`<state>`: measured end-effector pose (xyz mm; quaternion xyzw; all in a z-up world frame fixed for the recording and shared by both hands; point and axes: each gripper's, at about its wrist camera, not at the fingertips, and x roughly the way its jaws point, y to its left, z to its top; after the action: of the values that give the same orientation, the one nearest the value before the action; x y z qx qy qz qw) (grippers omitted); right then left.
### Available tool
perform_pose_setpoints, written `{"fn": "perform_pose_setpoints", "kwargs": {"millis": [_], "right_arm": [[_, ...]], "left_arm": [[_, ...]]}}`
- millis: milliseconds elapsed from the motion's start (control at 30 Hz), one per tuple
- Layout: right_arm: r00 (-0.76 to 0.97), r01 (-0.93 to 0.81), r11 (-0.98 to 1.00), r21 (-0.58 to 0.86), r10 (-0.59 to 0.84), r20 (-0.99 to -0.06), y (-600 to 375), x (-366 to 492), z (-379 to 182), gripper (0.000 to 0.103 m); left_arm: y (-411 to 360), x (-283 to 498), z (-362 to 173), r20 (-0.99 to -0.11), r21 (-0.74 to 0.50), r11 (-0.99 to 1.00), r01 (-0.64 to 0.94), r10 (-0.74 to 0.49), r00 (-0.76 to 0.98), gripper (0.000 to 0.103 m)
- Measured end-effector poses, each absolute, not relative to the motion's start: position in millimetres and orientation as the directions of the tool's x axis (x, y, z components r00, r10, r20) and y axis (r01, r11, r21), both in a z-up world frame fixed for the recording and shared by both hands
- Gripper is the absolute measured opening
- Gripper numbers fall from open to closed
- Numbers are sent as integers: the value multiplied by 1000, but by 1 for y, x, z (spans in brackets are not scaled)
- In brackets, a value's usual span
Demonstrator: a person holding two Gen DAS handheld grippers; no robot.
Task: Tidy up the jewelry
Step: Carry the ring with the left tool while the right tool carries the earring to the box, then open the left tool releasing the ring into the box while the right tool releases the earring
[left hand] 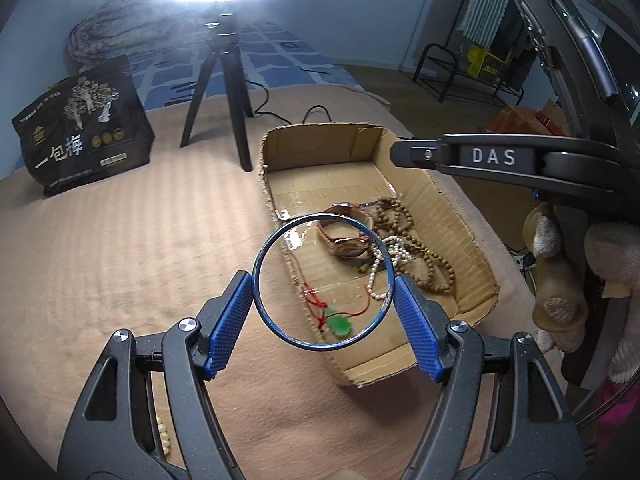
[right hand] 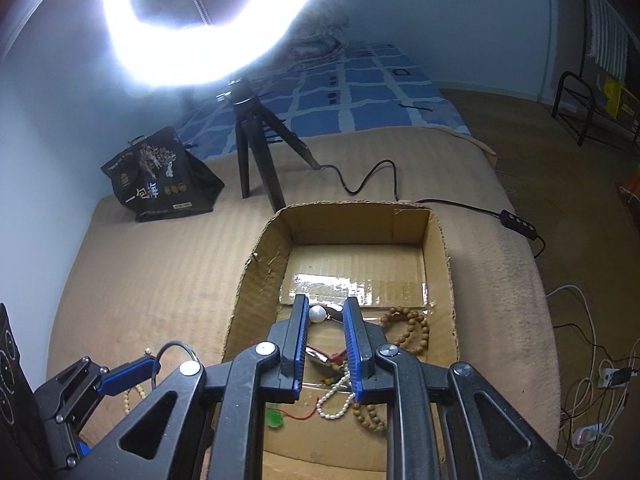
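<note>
My left gripper [left hand: 323,286] is shut on a thin blue bangle [left hand: 264,248], held upright above the near left edge of the cardboard box [left hand: 468,248]. In the box lie a watch [left hand: 348,242], a wooden bead strand [left hand: 424,256], a pearl strand [left hand: 380,276] and a green pendant on red cord [left hand: 340,324]. My right gripper [right hand: 326,312] hovers over the box [right hand: 256,276] and is shut on a pearl hairpin [right hand: 319,314] between its fingertips. The left gripper also shows in the right wrist view [right hand: 132,372].
The box sits on a tan blanket [left hand: 140,248]. A black bag [left hand: 80,128] and a tripod [left hand: 224,92] with a ring light stand behind. A cream bead strand [left hand: 164,436] lies on the blanket under my left gripper. A cable with a switch [right hand: 516,216] runs right of the box.
</note>
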<state>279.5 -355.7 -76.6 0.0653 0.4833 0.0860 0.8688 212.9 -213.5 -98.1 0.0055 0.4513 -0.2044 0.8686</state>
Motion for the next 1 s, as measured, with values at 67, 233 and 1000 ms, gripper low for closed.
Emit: {"fn": "perform_pose_setpoints", "kwargs": {"millis": [67,233,1000], "right_arm": [[519,-85,977,195,210,-828,-358,281,-77,16],[518,-84,977,193,209,-829,-360,284,-79,16],[546,-74,986,151,167,-821,-360,284,-77,76]], "left_arm": [[-217,214,-98,-785,-176,914,366,-355,507,74],[-223,216,-98,-781,-183,908,376,-367,505,74],[-230,221,-104,-799,-181,906,383,-362,479,75]]}}
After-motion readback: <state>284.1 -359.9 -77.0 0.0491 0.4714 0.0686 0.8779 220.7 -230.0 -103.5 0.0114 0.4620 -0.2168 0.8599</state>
